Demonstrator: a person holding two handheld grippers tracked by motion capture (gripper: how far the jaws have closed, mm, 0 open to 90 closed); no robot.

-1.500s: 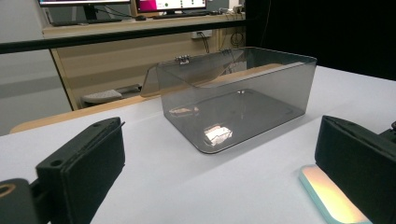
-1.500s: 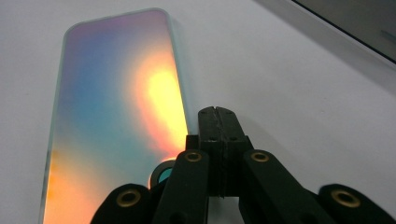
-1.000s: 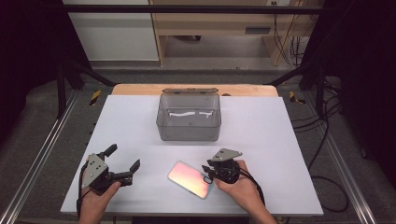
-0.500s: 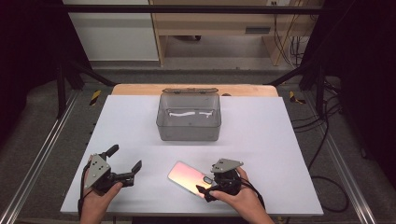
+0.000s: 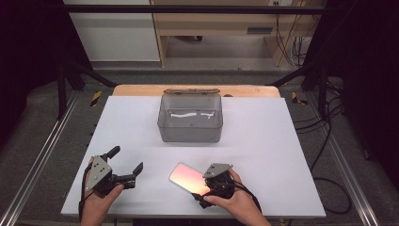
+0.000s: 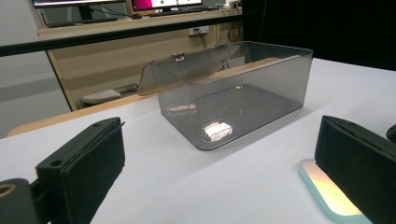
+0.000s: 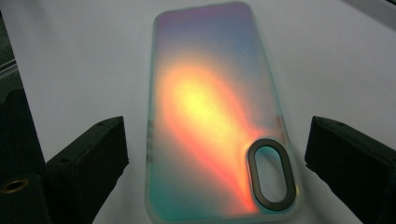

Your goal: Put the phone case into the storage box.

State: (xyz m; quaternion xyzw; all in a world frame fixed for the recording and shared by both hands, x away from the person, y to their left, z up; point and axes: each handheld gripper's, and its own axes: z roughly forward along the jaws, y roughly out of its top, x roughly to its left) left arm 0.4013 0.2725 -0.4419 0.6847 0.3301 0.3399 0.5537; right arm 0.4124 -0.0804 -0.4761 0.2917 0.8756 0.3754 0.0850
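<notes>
your right gripper (image 5: 201, 194) sits low over the near end of the phone case (image 5: 188, 178), jaws having just swung wide, one on each side of the case's long edges and touching neither; nothing is gripped. in the right gripper view the phone case (image 7: 215, 116) lies flat on the white table (image 7: 336, 60), back up, camera cutout (image 7: 272, 171) at the near end, between the two pads. to take it cleanly, settle the jaws level with the table so both pads meet the thin side walls together, square to them, then close gently; a tilted approach would likely skate over the rim or pinch one corner. your left gripper (image 5: 126, 165) rests parted and empty at the near left, well apart from the case. the clear bin (image 5: 190, 118) stands at the middle of the table (image 5: 282, 141), beyond the case, lid back. count: one phone case, one clear bin, two grippers, one table.
</notes>
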